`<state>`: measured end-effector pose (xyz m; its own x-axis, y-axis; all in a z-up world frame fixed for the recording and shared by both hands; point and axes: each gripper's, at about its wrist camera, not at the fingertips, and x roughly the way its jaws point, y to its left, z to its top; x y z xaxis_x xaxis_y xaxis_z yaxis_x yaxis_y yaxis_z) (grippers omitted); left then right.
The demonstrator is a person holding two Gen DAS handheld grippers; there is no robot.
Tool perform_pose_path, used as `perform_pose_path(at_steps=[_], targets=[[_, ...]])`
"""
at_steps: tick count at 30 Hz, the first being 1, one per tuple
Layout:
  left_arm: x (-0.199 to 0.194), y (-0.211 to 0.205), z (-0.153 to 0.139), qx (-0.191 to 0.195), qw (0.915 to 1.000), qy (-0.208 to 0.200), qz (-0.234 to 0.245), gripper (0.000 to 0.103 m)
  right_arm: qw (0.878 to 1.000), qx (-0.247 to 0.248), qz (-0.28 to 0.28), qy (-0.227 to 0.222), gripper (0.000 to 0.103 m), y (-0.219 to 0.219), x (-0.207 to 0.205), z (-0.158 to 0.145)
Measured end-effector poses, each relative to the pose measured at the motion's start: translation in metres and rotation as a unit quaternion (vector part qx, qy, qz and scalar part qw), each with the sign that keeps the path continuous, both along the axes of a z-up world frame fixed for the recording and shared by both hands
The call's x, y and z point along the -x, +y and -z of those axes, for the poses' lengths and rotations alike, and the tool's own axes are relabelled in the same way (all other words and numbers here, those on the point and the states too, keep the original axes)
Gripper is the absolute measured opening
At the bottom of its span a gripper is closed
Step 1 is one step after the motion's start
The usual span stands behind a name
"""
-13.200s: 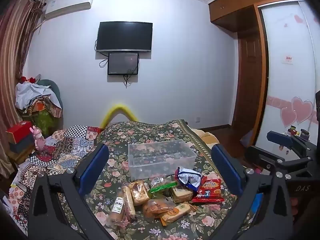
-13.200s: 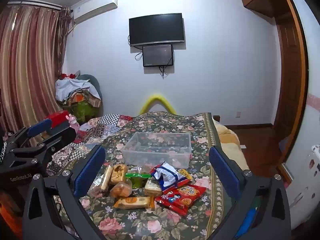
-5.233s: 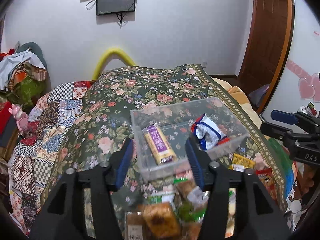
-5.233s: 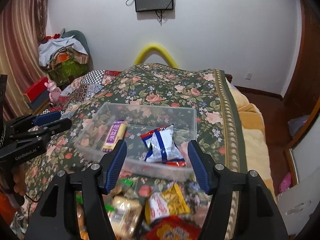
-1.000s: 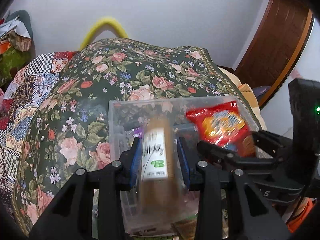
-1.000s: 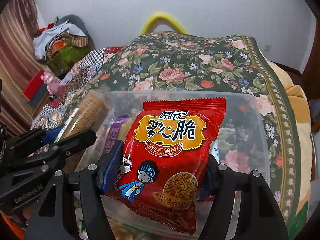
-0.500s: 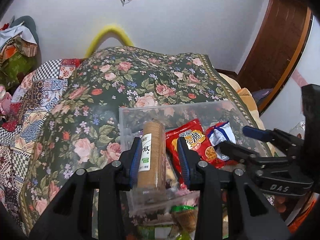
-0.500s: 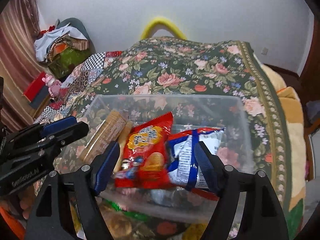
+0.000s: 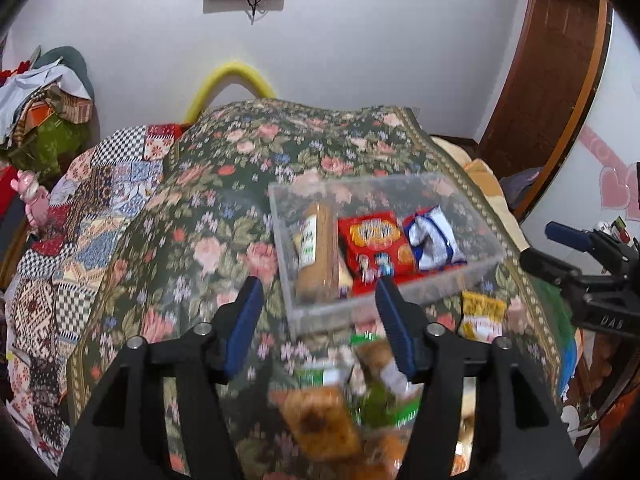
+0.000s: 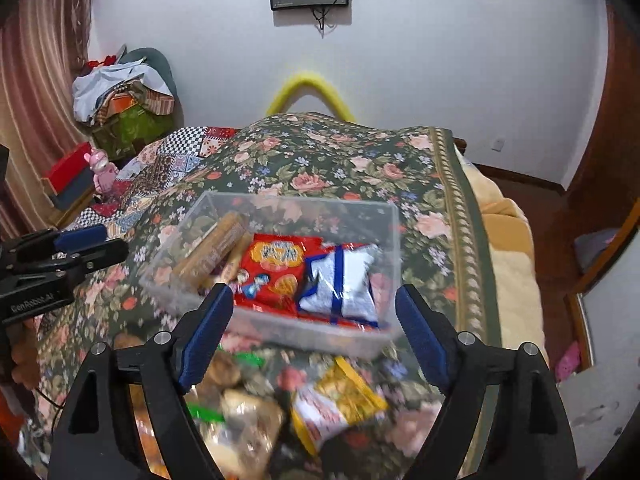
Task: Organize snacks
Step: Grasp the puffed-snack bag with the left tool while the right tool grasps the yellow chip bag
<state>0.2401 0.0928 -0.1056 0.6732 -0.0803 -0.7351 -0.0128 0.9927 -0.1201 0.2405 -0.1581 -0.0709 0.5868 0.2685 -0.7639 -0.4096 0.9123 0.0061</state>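
A clear plastic bin (image 9: 472, 196) (image 10: 384, 216) sits on the floral bedspread. In it lie a brown biscuit roll (image 9: 318, 254) (image 10: 212, 250), a red noodle-snack packet (image 9: 376, 246) (image 10: 276, 268) and a white-and-blue bag (image 9: 434, 240) (image 10: 340, 284). My left gripper (image 9: 320, 322) is open and empty, in front of the bin's near left corner. My right gripper (image 10: 316, 332) is open and empty, in front of the bin's near wall. Loose snacks lie in front of the bin: a yellow packet (image 9: 480, 316) (image 10: 340, 404), a green-labelled pack (image 9: 320, 376) and bread packs (image 9: 320, 420) (image 10: 248, 420).
The floral bedspread (image 9: 224, 208) (image 10: 340, 160) covers the bed, with a patchwork quilt (image 9: 80, 216) to its left. A yellow curved tube (image 10: 308, 88) stands at the bed's far end. Piled clothes (image 10: 120, 88) are at the left, a wooden door (image 9: 552, 80) at the right.
My left gripper has let go of the biscuit roll, which now lies in the bin, and has opened and drawn back. My right gripper has also drawn back from the bin.
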Motion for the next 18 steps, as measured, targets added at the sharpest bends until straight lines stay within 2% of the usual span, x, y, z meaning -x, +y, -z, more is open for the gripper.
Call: perform_pose_path(at_steps=[5, 12, 18], targets=[[0.019, 0.001, 0.019, 0.001, 0.9997, 0.025, -0.004, 0.063, 1.000, 0.013, 0.011, 0.009, 0.082, -0.015, 0.013, 0.010], [0.037, 0.000, 0.053, 0.021, 0.9974, 0.069, 0.003, 0.063, 0.998, 0.018, 0.036, 0.050, 0.082, -0.043, 0.027, 0.038], [0.046, -0.006, 0.077, 0.011, 0.9958, 0.091, 0.007, 0.063, 0.995, 0.016, 0.052, 0.081, 0.082, -0.055, 0.026, 0.061]])
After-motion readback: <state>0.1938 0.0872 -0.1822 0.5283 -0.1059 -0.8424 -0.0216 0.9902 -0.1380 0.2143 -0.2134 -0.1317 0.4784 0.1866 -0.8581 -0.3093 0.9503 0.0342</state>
